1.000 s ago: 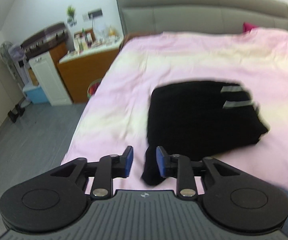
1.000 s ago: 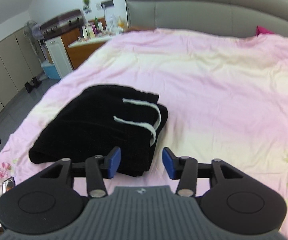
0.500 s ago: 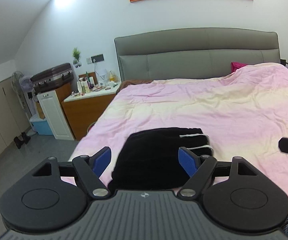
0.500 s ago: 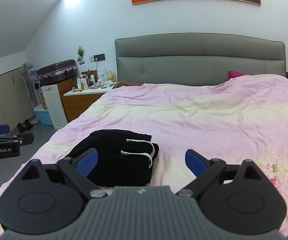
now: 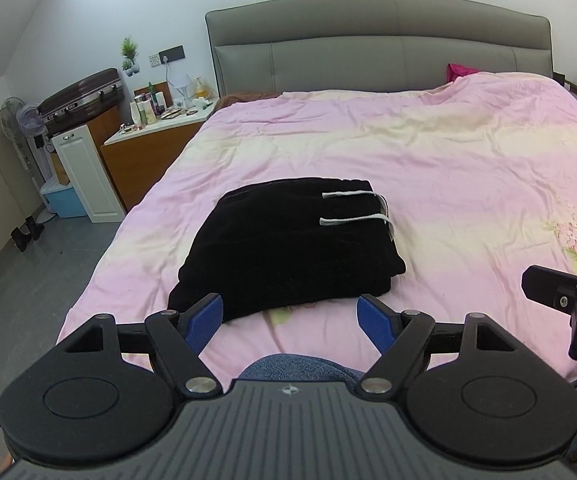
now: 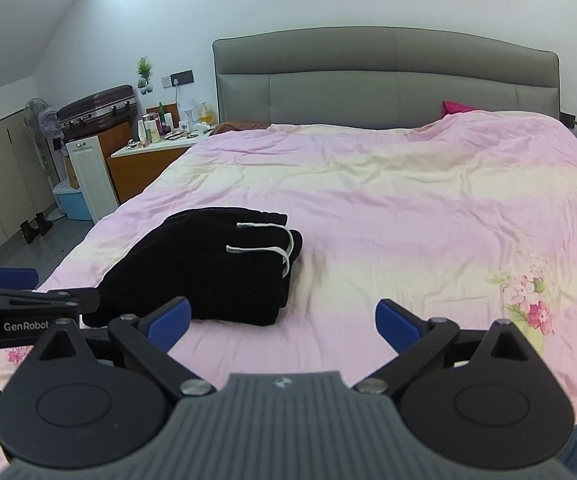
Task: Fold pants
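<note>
The black pants (image 5: 288, 246) lie folded in a compact stack on the pink bed cover (image 5: 428, 168), with two white drawstrings (image 5: 348, 208) on top. They also show in the right wrist view (image 6: 208, 272). My left gripper (image 5: 290, 320) is open and empty, held back from the near edge of the pants. My right gripper (image 6: 284, 324) is open and empty, to the right of the pants and clear of them. Each gripper shows at the edge of the other's view.
The grey headboard (image 5: 380, 44) stands at the far end of the bed. A wooden nightstand (image 5: 148, 156) with bottles, a white cabinet (image 5: 88, 176) and a fan (image 5: 20, 120) stand at the left. The person's jeans-clad knee (image 5: 288, 366) is just below my left gripper.
Both grippers opened wide and pulled back from the folded pants. The cameras tipped up and then settled a little lower. The pants lie still.
</note>
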The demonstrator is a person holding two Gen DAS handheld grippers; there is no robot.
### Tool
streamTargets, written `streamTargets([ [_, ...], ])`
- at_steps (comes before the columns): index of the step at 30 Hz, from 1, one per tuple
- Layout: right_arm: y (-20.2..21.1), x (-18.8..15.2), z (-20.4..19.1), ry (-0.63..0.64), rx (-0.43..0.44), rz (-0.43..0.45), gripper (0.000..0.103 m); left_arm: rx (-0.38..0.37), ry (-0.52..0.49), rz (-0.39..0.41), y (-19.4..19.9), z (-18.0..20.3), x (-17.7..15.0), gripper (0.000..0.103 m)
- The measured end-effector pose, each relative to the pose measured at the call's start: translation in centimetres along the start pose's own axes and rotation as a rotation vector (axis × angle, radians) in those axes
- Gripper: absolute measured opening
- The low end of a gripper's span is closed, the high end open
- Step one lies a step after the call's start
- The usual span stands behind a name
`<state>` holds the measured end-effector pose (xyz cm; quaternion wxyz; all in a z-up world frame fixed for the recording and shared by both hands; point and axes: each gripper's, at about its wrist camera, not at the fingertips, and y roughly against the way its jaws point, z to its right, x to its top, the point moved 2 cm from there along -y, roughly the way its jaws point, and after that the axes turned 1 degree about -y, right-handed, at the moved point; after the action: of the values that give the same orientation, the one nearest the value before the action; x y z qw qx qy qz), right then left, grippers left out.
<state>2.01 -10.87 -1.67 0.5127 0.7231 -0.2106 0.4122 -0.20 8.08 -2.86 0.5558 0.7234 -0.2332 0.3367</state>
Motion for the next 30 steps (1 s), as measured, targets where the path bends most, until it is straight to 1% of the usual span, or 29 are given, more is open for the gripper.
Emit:
streamTargets([
  [5,-0.66,0.13,0.17,-0.004,-0.002,-0.017,0.095,0.003,0.004,-0.016,-0.55,-0.14,-0.05,0.09],
  [9,-0.99,0.4,0.17,-0.004,-0.005,-0.018,0.095,0.006,-0.002,-0.012,-0.47,-0.26,0.03,0.09],
  [30,-0.34,0.42,-0.15,-0.003,-0.024,0.003,0.095,-0.001,0.008,-0.002,-0.12,-0.27,0.34,0.09],
])
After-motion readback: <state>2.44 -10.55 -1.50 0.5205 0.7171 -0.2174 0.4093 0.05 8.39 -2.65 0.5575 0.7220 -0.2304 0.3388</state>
